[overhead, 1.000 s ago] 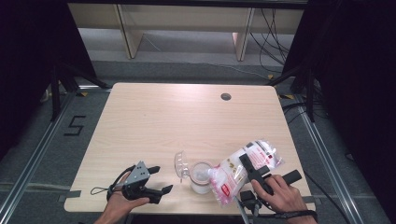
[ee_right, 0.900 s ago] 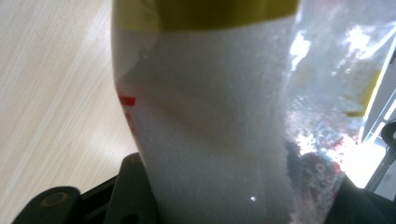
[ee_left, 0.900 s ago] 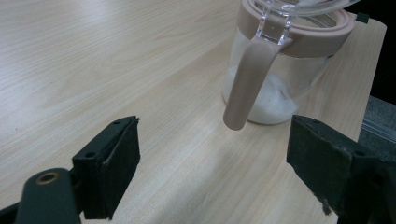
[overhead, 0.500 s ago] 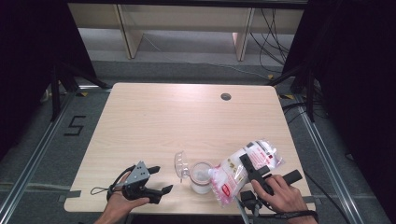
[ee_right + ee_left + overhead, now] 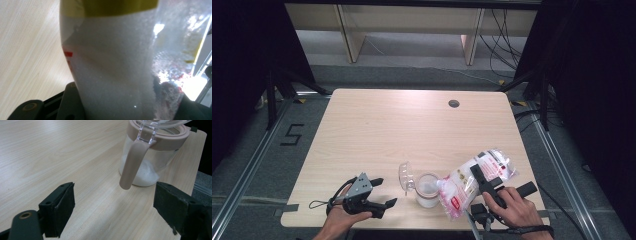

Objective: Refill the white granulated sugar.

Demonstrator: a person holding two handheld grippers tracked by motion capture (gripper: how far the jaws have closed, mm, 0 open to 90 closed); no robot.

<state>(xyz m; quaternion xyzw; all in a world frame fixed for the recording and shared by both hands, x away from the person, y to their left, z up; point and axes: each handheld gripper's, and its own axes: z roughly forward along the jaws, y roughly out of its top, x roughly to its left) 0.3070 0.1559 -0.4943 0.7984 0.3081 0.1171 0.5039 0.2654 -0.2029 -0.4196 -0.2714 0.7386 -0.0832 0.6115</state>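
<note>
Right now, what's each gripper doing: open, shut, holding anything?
Left gripper: open, empty, jaws facing the jar.
Right gripper: shut on the bag of white grains, tilted over the jar.

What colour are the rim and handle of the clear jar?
Pale dusty pink, both rim and handle; clearest in the left gripper view.

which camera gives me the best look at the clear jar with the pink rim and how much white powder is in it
The left gripper view: the clear jar with the pink rim sits close ahead of the open jaws, showing its pink handle and a shallow layer of white powder at the bottom. The high view shows the jar small, beside the tilted bag. The right gripper view looks at the bag.
</note>
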